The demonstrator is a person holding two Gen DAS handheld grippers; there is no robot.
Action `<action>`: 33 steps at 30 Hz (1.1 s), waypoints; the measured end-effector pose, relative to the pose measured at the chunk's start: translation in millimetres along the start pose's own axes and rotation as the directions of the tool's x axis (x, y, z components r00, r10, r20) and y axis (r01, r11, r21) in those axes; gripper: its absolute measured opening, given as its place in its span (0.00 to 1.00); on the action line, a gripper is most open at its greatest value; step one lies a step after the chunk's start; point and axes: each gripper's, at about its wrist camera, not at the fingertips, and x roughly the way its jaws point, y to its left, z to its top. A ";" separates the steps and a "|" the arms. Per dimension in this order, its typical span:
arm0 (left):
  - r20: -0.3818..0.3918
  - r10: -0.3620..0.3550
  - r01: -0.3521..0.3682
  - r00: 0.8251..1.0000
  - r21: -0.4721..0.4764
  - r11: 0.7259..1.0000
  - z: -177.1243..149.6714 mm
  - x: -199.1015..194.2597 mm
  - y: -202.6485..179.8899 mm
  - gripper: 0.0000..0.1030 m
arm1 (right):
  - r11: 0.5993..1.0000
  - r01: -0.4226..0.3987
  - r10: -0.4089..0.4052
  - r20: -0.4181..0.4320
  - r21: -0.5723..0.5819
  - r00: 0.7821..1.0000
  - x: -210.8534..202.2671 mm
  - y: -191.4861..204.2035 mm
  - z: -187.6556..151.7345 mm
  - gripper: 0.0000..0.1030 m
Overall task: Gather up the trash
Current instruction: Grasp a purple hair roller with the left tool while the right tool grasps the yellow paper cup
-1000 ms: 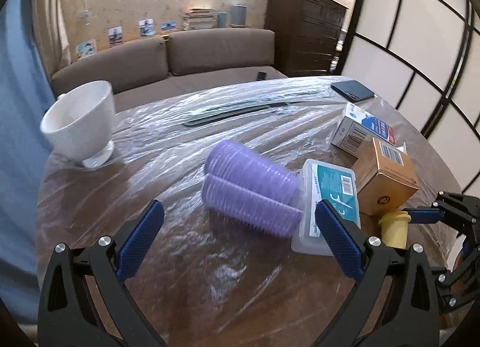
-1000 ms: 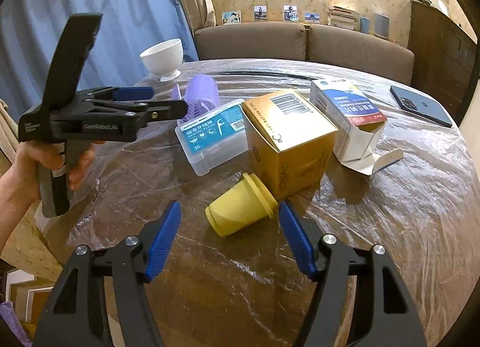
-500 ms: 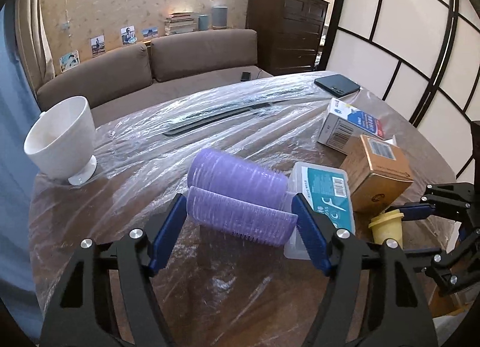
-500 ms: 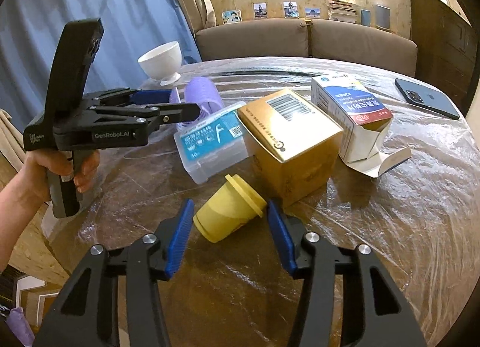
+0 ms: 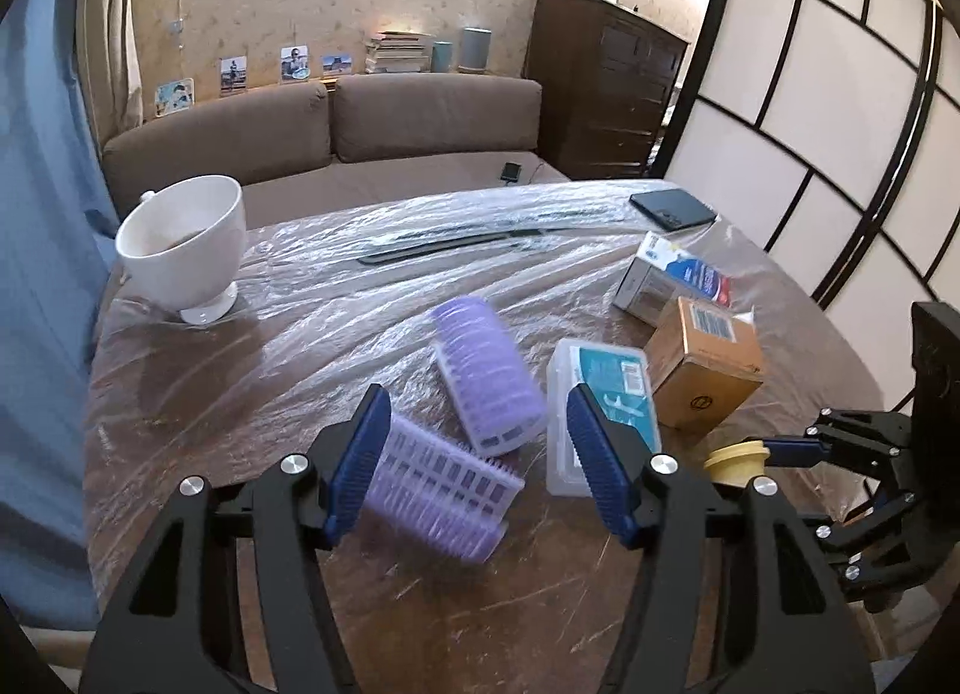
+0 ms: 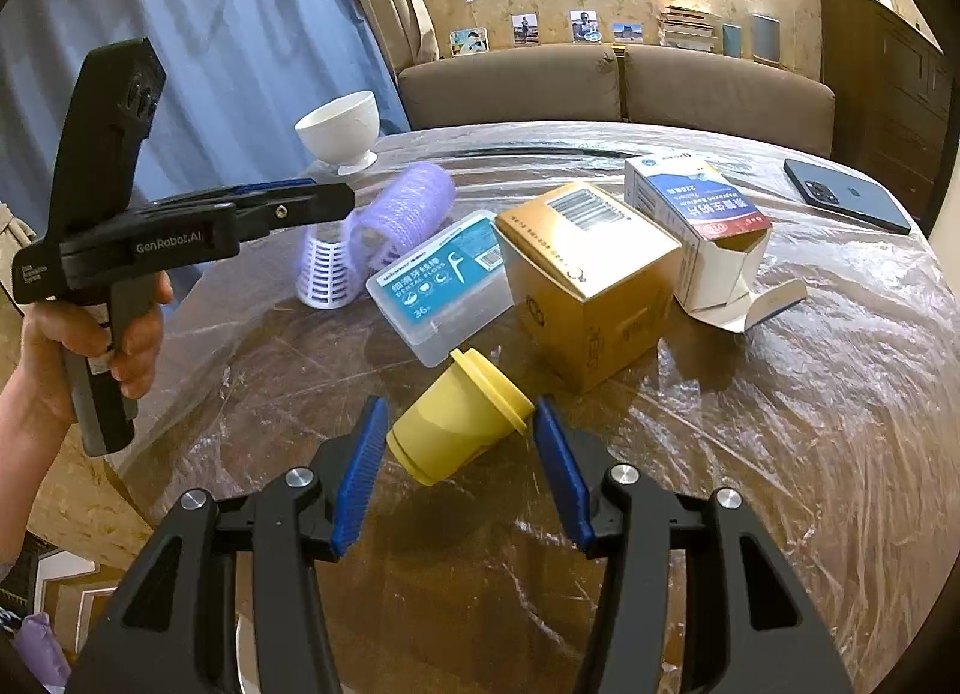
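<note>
Two purple hair rollers lie on the plastic-covered table. The near roller (image 5: 441, 493) sits between the fingers of my left gripper (image 5: 480, 466), blurred and touching the left pad only; the far roller (image 5: 486, 373) lies just beyond. My left gripper is open. My right gripper (image 6: 453, 454) is open around a yellow cup (image 6: 459, 424) lying on its side; its pads stand close to the cup. The cup also shows in the left wrist view (image 5: 737, 463). The rollers (image 6: 384, 226) show beside the left gripper (image 6: 288, 208) in the right wrist view.
A clear dental floss box (image 6: 441, 283), a gold carton (image 6: 591, 280) and an open white-blue medicine box (image 6: 702, 226) lie behind the cup. A white bowl (image 5: 183, 244) stands far left, a dark phone (image 6: 846, 202) far right. A sofa is beyond the table.
My left gripper lifted and pulled back; the two rollers separated, the near one tipping between the fingers. My right gripper's fingers narrowed around the yellow cup.
</note>
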 end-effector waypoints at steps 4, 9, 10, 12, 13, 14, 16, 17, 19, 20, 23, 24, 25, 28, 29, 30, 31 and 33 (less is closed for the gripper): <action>0.003 0.058 -0.058 0.998 0.036 0.998 -7.9 -1.6 -6.8 0.64 | 1.000 -0.002 0.002 -0.001 -0.002 1.000 -2.8 0.6 -5.5 0.49; 0.018 0.122 -0.122 0.992 0.004 0.992 -12.0 -10.1 3.0 0.78 | 1.000 -0.009 0.009 -0.007 0.000 1.000 -3.3 1.3 -9.6 0.49; 0.019 0.137 -0.137 0.990 -0.010 0.991 -13.0 -12.1 6.5 0.79 | 1.000 -0.011 0.011 -0.009 -0.001 1.000 -3.2 1.1 -10.6 0.49; 0.019 0.147 -0.146 0.989 -0.037 0.989 -14.9 -14.1 11.2 0.85 | 1.000 -0.014 0.013 -0.013 -0.002 1.000 -2.3 1.3 -13.0 0.49; 0.017 0.139 -0.139 0.990 -0.047 0.989 -15.9 -14.0 12.8 0.85 | 1.000 -0.016 0.016 -0.015 -0.001 1.000 -1.9 1.1 -13.6 0.49; 0.010 0.128 -0.128 0.992 -0.056 0.990 -16.8 -12.1 13.3 0.85 | 1.000 -0.018 0.018 -0.017 -0.001 1.000 -1.8 1.6 -14.4 0.49; 0.001 0.116 -0.116 0.993 -0.051 0.992 -18.1 -6.7 11.1 0.85 | 1.000 -0.022 0.022 -0.019 -0.001 1.000 -1.3 2.1 -15.3 0.49; -0.004 0.113 -0.113 0.994 -0.043 0.993 -18.7 -4.1 9.2 0.85 | 1.000 -0.024 0.024 -0.021 -0.001 0.999 -1.2 2.6 -15.6 0.49; -0.020 0.115 -0.116 0.993 -0.030 0.993 -20.2 4.6 6.3 0.85 | 1.000 -0.026 0.026 -0.022 -0.002 0.999 -0.8 3.2 -15.7 0.49; -0.032 0.112 -0.113 0.993 -0.036 0.993 -20.7 9.2 6.0 0.85 | 1.000 -0.027 0.027 -0.022 -0.003 0.999 -1.3 3.7 -16.1 0.49; -0.043 0.112 -0.114 0.993 -0.032 0.993 -21.4 18.1 3.5 0.85 | 1.000 -0.029 0.029 -0.021 -0.003 0.999 -2.0 4.3 -16.4 0.49; -0.046 0.126 -0.127 0.991 -0.019 0.992 -21.9 21.2 2.2 0.85 | 1.000 -0.030 0.030 -0.022 -0.002 0.999 -2.6 4.3 -16.8 0.49; -0.051 0.141 -0.141 0.989 -0.004 0.990 -23.0 24.9 1.4 0.85 | 1.000 -0.029 0.029 -0.022 -0.001 0.999 -3.2 4.6 -17.2 0.49; -0.079 0.121 -0.123 0.989 -0.020 0.992 -26.1 31.5 4.7 0.85 | 1.000 -0.027 0.027 -0.021 0.000 0.999 -3.3 6.3 -17.4 0.49; -0.083 0.108 -0.111 0.991 -0.036 0.993 -26.1 31.7 7.4 0.85 | 1.000 -0.027 0.027 -0.021 0.000 0.999 -3.6 6.0 -17.5 0.49; -0.073 0.091 -0.095 0.993 -0.048 0.994 -25.9 29.9 9.8 0.83 | 1.000 -0.026 0.026 -0.021 0.001 0.999 -3.7 6.5 -18.2 0.49; -0.065 0.082 -0.086 0.994 -0.053 0.995 -26.1 28.8 11.4 0.79 | 1.000 -0.027 0.027 -0.022 0.001 0.999 -3.6 6.7 -18.6 0.49; -0.077 0.072 -0.077 0.994 -0.059 0.995 -26.2 27.8 14.1 0.60 | 1.000 -0.027 0.027 -0.025 0.001 0.999 -2.8 7.8 -20.2 0.49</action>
